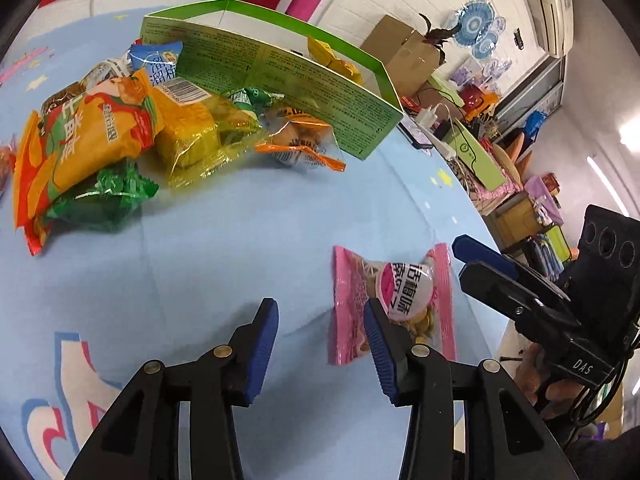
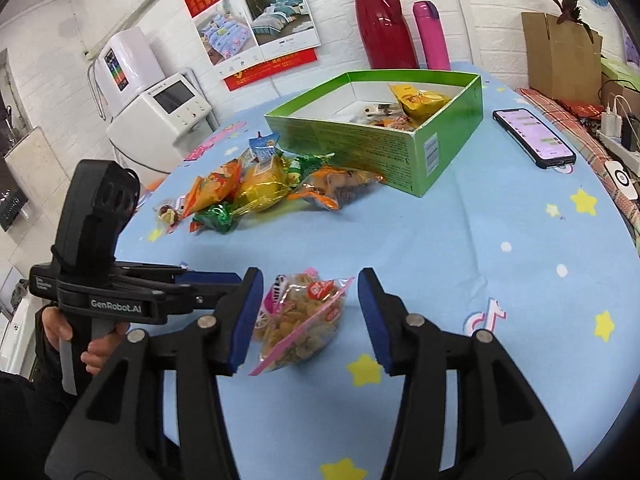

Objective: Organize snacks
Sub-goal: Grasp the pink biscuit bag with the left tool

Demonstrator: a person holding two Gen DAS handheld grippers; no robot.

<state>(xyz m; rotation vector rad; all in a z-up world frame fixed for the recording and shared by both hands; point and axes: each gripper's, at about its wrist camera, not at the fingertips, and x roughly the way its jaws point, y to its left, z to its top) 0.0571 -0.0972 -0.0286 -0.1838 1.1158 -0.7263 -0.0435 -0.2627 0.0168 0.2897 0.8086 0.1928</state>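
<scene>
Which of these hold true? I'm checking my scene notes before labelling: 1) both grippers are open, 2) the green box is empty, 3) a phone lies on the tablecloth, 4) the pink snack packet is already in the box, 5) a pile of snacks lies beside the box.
1) True: the left gripper and the right gripper are both open.
2) False: the green box already holds some snacks.
3) True: the phone lies right of the box.
4) False: the pink snack packet lies on the tablecloth, between the right gripper's fingers.
5) True: the pile of snacks lies against the box's outer wall.
</scene>
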